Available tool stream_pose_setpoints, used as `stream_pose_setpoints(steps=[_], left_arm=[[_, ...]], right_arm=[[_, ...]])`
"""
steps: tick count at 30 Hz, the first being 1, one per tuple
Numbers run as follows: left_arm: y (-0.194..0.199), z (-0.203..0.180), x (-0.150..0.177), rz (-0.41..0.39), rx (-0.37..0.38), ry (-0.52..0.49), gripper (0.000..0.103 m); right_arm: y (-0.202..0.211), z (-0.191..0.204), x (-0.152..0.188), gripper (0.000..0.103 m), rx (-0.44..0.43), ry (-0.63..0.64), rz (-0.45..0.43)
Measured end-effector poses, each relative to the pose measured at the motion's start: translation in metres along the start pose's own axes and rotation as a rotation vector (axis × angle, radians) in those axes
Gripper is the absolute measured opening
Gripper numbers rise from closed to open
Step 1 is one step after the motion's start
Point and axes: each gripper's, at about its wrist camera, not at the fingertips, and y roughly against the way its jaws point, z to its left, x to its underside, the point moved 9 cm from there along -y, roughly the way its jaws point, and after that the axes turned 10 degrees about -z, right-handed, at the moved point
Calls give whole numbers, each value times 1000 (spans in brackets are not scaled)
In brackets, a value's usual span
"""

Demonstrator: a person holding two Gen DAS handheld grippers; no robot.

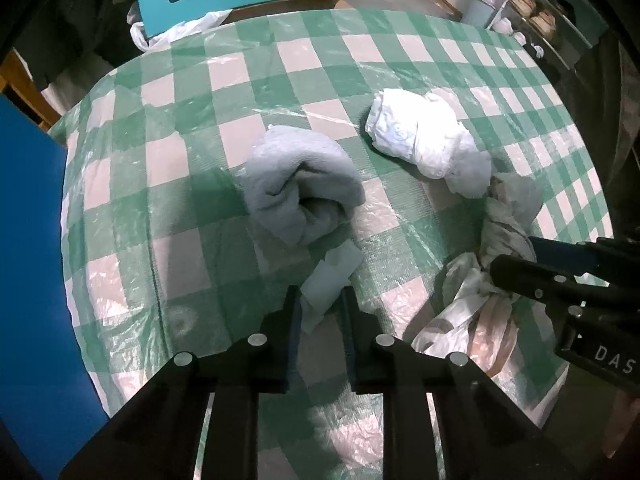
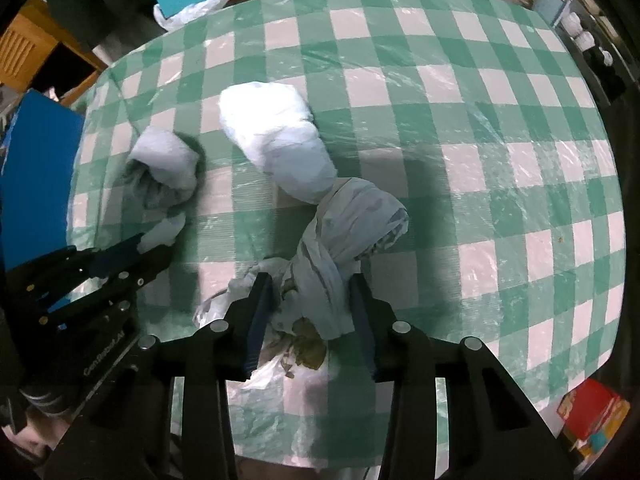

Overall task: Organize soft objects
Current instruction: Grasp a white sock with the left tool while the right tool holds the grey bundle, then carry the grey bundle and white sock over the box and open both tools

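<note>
Left gripper [image 1: 320,304]: your jaws stand narrow around a pale tissue wad [image 1: 334,276]; grip unconfirmed.
Rolled grey-blue towel [image 1: 300,184]: just beyond that wad, on the checked tablecloth [image 1: 160,200].
White bundle [image 1: 424,136]: right of towel.
Right gripper [image 2: 310,312]: your jaws are parted, straddling a twisted grey cloth [image 2: 344,232].

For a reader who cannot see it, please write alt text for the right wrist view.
The right gripper, jaws open, straddles a twisted grey cloth on a green-and-white checked tablecloth. A white bundle lies beyond; at left, the left gripper touches a small rolled grey towel.
</note>
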Motion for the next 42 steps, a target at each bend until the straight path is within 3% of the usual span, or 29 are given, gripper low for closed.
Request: stream_pose_setpoints(steps=[10,30,42], left_arm=[[25,4,5,-27,-6,12,19],[99,41,-13,-162,-31,98,19],[135,70,-13,-225,-64,143,19]], right_arm=[[18,13,-5,36,-22,12,-53],[63,41,-24,36,-48,44,-151],[98,101,-45,36,-114,120,-236]])
